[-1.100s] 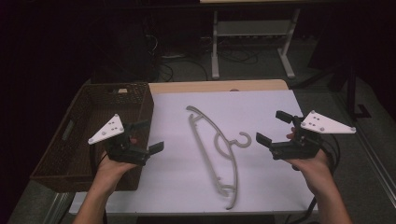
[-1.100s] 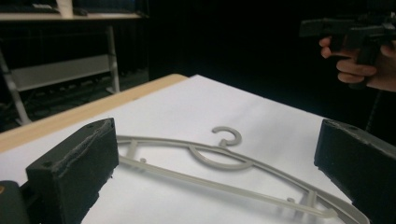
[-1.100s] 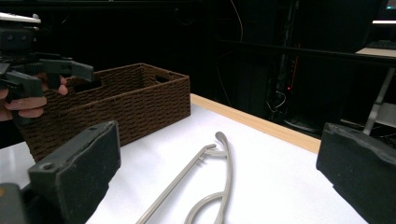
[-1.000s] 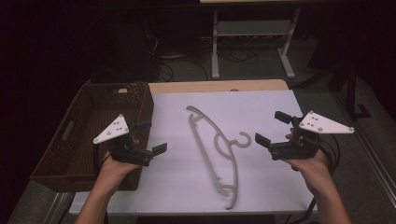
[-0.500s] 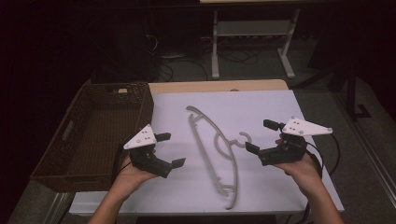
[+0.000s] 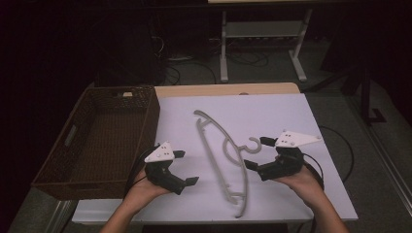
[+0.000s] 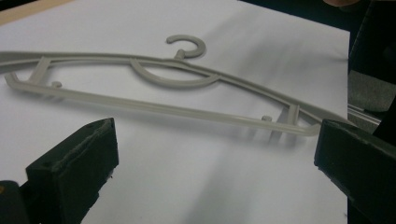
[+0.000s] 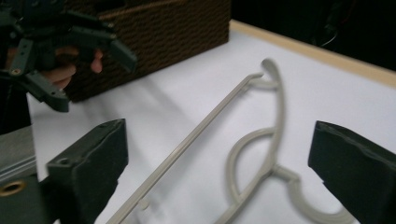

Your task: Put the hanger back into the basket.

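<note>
Here both hand-held grippers, left point(image 6: 183, 167) and right point(image 6: 256, 153), gape empty flanking the hanger point(image 6: 221, 160), basket point(image 6: 73, 162) leftward.

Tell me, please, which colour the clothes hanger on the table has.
The hanger is plain light grey, seen best in the left gripper view.

In the left gripper view the grey plastic hanger point(image 7: 154, 88) runs off the left edge, so its far end beyond the hook point(image 7: 187, 45) is cut off. In the right gripper view the hanger's hook point(image 8: 317, 205) is clipped by the bottom edge. Beside the hanger there, the wicker basket point(image 8: 163, 37) is cut by the top edge, and the left gripper point(image 8: 84, 65) in front of it is blurred.
</note>
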The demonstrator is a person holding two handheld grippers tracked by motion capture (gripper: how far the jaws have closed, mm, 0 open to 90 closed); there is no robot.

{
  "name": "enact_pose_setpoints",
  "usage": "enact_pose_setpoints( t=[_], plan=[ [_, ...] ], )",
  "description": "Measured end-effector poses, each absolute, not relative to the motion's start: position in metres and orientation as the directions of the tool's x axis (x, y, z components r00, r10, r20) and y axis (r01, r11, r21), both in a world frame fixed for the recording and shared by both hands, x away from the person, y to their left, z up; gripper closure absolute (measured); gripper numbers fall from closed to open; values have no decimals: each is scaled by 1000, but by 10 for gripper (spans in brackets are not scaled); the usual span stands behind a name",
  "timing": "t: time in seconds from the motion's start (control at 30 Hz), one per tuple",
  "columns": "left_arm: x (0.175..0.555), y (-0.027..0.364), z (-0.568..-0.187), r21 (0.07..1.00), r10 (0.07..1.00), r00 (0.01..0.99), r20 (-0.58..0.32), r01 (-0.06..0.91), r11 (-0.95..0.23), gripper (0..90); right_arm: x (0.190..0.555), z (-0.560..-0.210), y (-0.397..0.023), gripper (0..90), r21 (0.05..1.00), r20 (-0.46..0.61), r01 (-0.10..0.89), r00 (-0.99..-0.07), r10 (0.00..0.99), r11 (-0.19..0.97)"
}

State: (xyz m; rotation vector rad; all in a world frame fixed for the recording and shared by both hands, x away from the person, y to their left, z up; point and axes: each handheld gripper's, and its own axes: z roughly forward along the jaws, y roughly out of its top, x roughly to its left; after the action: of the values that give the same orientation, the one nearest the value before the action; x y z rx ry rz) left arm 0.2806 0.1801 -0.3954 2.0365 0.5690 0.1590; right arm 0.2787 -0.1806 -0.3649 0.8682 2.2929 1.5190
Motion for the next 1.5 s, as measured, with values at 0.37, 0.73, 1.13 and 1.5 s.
enact_pose_setpoints(
  t=[0.37, 0.73, 1.13, 1.5],
  plan=[
    [280, 179, -407, 826, 448, 885, -124, 342, -447, 0, 280, -395, -156, 407, 784, 162, 457, -804, 572, 421],
    [280, 180, -408, 823, 450, 884, -127, 348, -449, 0, 279, -415, -139, 851, 649, 207, 551, -791, 576, 524],
    [280, 180, -408, 823, 448, 885, -130, 348, -448, 0, 278, -430, -129, 893, 587, 189, 550, -807, 560, 594],
    [281, 180, -407, 824, 450, 884, -129, 348, -447, 0, 279, -434, -130, 895, 541, 137, 546, -807, 574, 639]
  ],
)
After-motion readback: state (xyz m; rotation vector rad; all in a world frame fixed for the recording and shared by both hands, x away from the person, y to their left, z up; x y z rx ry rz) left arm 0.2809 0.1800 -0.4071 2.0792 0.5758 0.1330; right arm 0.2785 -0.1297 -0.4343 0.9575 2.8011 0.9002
